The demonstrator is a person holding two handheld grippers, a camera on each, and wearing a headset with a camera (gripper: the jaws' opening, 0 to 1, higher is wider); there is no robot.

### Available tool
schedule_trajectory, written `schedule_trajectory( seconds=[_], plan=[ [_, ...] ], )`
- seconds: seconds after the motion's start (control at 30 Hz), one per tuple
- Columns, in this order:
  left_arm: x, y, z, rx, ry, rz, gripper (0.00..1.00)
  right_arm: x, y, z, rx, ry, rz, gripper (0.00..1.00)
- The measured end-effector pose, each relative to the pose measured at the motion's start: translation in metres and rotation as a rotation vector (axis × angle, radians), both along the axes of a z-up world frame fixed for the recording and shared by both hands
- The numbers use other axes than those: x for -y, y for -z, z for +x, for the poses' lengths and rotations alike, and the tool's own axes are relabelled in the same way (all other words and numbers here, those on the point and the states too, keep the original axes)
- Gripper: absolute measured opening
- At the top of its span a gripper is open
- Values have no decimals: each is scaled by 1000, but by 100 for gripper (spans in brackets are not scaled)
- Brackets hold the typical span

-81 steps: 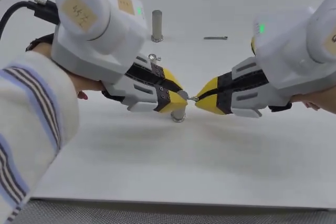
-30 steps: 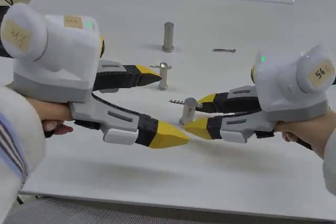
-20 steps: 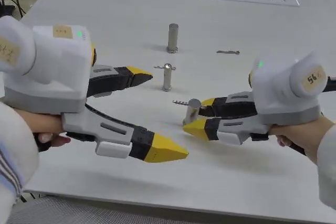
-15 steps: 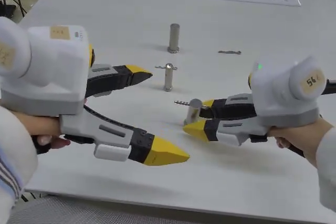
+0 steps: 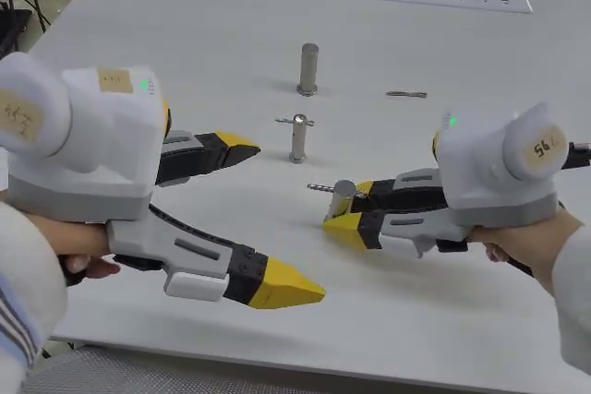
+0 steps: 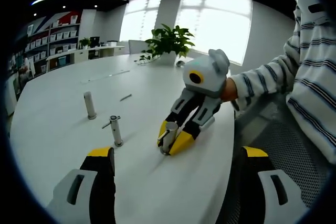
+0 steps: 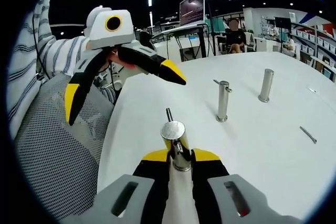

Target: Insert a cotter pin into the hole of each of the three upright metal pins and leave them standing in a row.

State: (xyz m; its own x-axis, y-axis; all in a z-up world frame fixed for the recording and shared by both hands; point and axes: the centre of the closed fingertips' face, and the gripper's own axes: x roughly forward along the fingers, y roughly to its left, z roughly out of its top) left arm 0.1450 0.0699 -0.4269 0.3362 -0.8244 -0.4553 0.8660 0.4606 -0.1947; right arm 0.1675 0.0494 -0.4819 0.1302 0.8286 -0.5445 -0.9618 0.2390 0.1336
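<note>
- The right gripper [image 5: 344, 213] has its jaws closed around the nearest short steel pin [image 5: 343, 197], which stands towards the near edge of the white bench [image 5: 185, 34] with a thin cotter pin [image 5: 320, 188] through its head.
- The left gripper [image 5: 271, 217] is spread wide and holds nothing.
- The second steel pin [image 5: 297, 138] carries a cotter, and the bare third steel pin [image 5: 307, 68] stands beyond it.
- A loose cotter pin [image 5: 406, 94] lies flat towards the far right corner.

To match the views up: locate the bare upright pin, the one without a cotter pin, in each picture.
Head view: bare pin, top centre, farthest in the row.
Left gripper view: bare pin, left of centre, leftmost.
Right gripper view: bare pin, right of centre, rightmost.
Shared landmark: loose cotter pin lying nearby.
</note>
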Motion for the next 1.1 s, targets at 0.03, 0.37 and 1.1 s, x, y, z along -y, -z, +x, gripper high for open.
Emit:
schedule_trajectory(
  seconds=[0.03,0.37,1.1],
  plan=[
    [-1,0,0,1,-2,1,99,0,0,0,15,-5,0,10],
    [-7,4,-5,-8,-3,34,99,9,-4,15,89,24,-24,8],
    [-11,9,-3,-27,-51,45,99,40,-16,72,150,81,11,8]
  ],
)
